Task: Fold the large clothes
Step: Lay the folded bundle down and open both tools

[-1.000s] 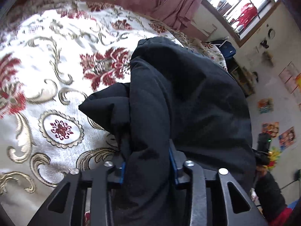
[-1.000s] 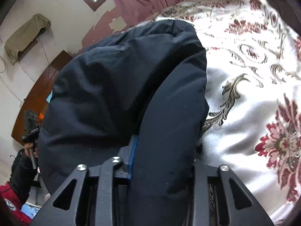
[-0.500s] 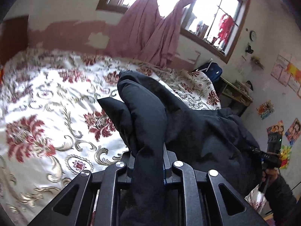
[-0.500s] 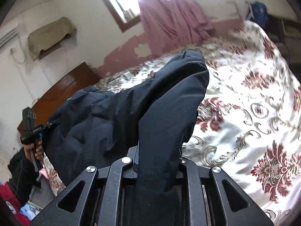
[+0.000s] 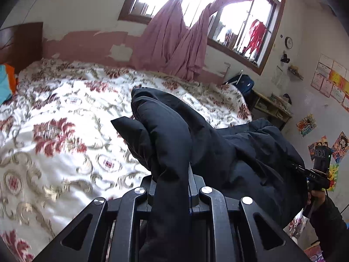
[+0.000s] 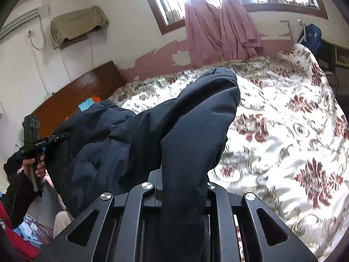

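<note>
Both the left gripper (image 5: 172,187) and right gripper (image 6: 183,185) are clenched on bunched folds of a padded black coat (image 5: 240,157), which hide their fingertips above the blurred floral bedspread (image 5: 54,120).

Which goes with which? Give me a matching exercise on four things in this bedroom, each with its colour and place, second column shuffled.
1. jacket
2. curtain
3. bedspread
4. headboard

A. pink, bunched at the window
B. brown wood, against the wall
C. dark navy, held up above the bed
D. white with red flowers, spread over the bed

Pairs: 1-C, 2-A, 3-D, 4-B
</note>
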`<state>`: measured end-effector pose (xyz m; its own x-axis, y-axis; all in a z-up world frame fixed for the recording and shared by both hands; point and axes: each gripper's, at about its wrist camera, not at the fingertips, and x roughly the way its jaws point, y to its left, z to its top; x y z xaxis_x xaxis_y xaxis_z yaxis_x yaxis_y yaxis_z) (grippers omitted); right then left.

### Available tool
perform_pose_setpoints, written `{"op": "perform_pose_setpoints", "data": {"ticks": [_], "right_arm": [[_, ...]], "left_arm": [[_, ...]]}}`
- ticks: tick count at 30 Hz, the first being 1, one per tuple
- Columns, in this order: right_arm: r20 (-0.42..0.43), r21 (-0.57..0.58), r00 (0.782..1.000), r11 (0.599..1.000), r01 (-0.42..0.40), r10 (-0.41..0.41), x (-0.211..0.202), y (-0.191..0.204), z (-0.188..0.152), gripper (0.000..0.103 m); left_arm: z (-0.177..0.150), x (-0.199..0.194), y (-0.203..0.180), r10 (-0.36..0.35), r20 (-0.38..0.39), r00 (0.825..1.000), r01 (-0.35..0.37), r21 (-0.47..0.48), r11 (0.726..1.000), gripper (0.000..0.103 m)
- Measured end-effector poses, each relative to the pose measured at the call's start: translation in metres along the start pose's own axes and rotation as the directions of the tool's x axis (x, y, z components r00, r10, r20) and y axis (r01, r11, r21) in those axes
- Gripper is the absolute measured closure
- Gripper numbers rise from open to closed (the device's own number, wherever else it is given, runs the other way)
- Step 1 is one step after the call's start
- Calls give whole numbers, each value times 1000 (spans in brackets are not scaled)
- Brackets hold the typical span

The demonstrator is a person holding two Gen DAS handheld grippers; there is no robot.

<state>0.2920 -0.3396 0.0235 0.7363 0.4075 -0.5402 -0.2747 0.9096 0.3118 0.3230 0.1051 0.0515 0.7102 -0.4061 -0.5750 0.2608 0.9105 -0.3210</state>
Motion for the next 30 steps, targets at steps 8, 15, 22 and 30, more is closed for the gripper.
{"op": "perform_pose_setpoints", "data": {"ticks": [8,15,22,30], "right_arm": [[-89,13,976,980,200,-198,24,-12,-35,83],[-155,-8,945,957,291,-289,38,-12,-33,65],[-114,-86,911,918,388,-396,31,6,-33,27],[-12,-83,915,913,400,-403,11,30,-28,14]], "left_arm": [[-48,31,27,113,-91,989,-117,-42,992,84],[-61,49,50,210,-176,962,-231,-108,967,68],[-61,44,47,273,-166,947,-298,-149,943,36],[-53,20,11,285,-46,957,-288,-95,953,18]]}}
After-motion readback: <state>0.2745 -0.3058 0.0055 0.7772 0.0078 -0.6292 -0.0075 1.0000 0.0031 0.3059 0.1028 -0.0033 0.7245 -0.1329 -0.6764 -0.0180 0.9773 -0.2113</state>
